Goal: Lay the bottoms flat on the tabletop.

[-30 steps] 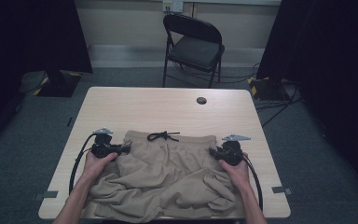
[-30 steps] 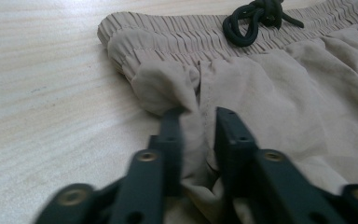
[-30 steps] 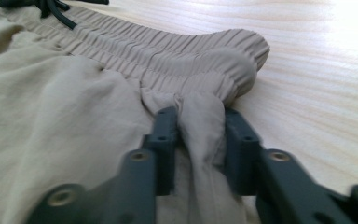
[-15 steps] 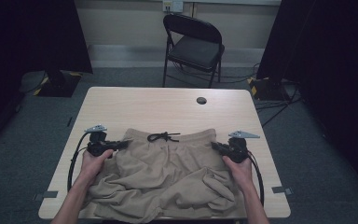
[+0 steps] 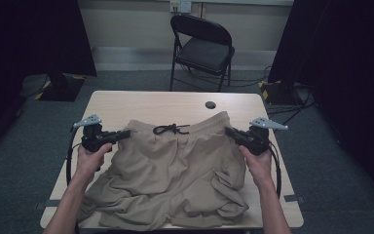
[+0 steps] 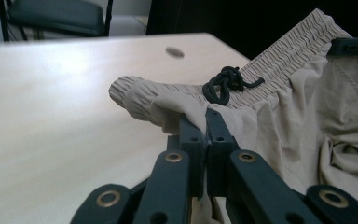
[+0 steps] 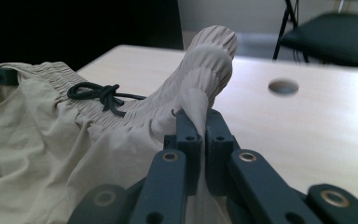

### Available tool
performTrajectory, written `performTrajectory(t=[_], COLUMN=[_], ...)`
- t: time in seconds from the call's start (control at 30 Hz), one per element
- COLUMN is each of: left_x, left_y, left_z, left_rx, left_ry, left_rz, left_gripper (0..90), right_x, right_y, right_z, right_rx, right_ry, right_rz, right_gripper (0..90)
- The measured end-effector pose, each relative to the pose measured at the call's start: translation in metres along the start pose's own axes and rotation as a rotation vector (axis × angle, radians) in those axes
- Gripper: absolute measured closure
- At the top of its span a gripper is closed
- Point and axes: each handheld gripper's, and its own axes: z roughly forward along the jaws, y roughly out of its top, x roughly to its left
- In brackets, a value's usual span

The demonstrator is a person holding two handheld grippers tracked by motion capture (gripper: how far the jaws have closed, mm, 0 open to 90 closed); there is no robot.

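Shorts (image 5: 175,170), one tan pair, lie on one wooden table (image 5: 146,105); grey carpet, one folding chair (image 5: 202,46) behind. Left gripper (image 5: 125,133) and right gripper (image 5: 229,130) each pinch the waistband.

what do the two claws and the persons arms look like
Both the left claw and right claw are black, each topped by a grey three-cornered plate, with a black cable looping back along the forearm. Up close, the jaws are flat black bars on linkage arms with brass-coloured rivets. The forearms are bare, no sleeves in sight.
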Motion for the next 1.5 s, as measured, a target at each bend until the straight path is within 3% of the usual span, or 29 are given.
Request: performTrajectory(t=[0.1, 0.13, 0.27, 0.3, 0.33, 0.37, 0.5, 0.57, 0.8, 0.9, 1.0, 1.07, 1.13, 1.17, 1.2, 1.27, 1.3, 1.33, 1.43, 1.5], left_x=[-0.003, -0.003, -0.007, -0.011, -0.011, -0.014, -0.018, -0.014, -0.01, -0.004, 0.004, 0.017, 0.03, 0.037, 0.041, 0.047, 0.05, 0.051, 0.046, 0.045], left_y=[0.025, 0.025, 0.048, 0.061, 0.061, 0.073, 0.091, 0.104, 0.127, 0.143, 0.146, 0.145, 0.139, 0.136, 0.133, 0.128, 0.125, 0.122, 0.113, 0.111], left_z=[-0.01, -0.01, -0.018, -0.024, -0.024, -0.029, -0.038, -0.044, -0.05, -0.051, -0.048, -0.041, -0.028, -0.022, -0.015, -0.006, -0.003, -0.001, 0.006, 0.006], left_rx=[-0.053, -0.053, -0.083, -0.095, -0.095, -0.122, -0.148, -0.167, -0.206, -0.215, -0.217, -0.203, -0.166, -0.141, -0.126, -0.106, -0.109, -0.097, -0.064, -0.063], left_ry=[-0.002, -0.002, 0.011, 0.013, 0.013, 0.014, 0.025, 0.04, 0.053, 0.083, 0.096, 0.104, 0.134, 0.15, 0.158, 0.214, 0.2, 0.2, 0.184, 0.177], left_rz=[0.022, 0.022, 0.052, 0.076, 0.076, 0.086, 0.115, 0.112, 0.124, 0.129, 0.123, 0.096, 0.069, 0.049, 0.039, 0.02, 0.007, 0.005, 0.038, 0.036], left_gripper=[88.6, 88.7, 88.7, 88.7, 88.7, 88.8, 88.8, 88.8, 88.9, 89.0, 88.9, 88.9, 87.6, 79.5, 79.5, 60.4, 58.0, 54.9, 56.0, 56.8], right_x=[0.006, 0.006, 0.011, 0.014, 0.014, 0.017, 0.021, 0.022, 0.023, 0.026, 0.023, 0.021, 0.015, 0.006, 0.006, -0.002, -0.007, -0.016, -0.021, -0.021], right_y=[0.026, 0.026, 0.05, 0.062, 0.062, 0.073, 0.095, 0.105, 0.135, 0.16, 0.175, 0.177, 0.176, 0.169, 0.169, 0.158, 0.153, 0.143, 0.131, 0.128], right_z=[-0.008, -0.008, -0.013, -0.015, -0.015, -0.017, -0.021, -0.022, -0.02, -0.012, -0.002, 0.004, 0.019, 0.037, 0.037, 0.054, 0.06, 0.065, 0.068, 0.069], right_rx=[-0.052, -0.052, -0.101, -0.119, -0.119, -0.141, -0.179, -0.19, -0.223, -0.237, -0.225, -0.218, -0.177, -0.118, -0.118, -0.038, -0.011, 0.001, 0.018, 0.021], right_ry=[0.0, 0.0, -0.002, -0.006, -0.006, -0.002, 0.003, 0.0, -0.006, -0.008, -0.017, -0.02, -0.042, -0.089, -0.089, -0.174, -0.193, -0.213, -0.189, -0.179], right_rz=[-0.029, -0.029, -0.055, -0.062, -0.062, -0.07, -0.095, -0.1, -0.104, -0.122, -0.123, -0.118, -0.107, -0.094, -0.094, -0.083, -0.083, -0.051, -0.034, -0.031], right_gripper=[87.4, 87.4, 87.4, 87.4, 87.4, 87.4, 87.5, 87.5, 87.5, 87.5, 87.4, 87.4, 86.7, 76.9, 76.9, 57.9, 56.6, 50.8, 50.0, 49.8])
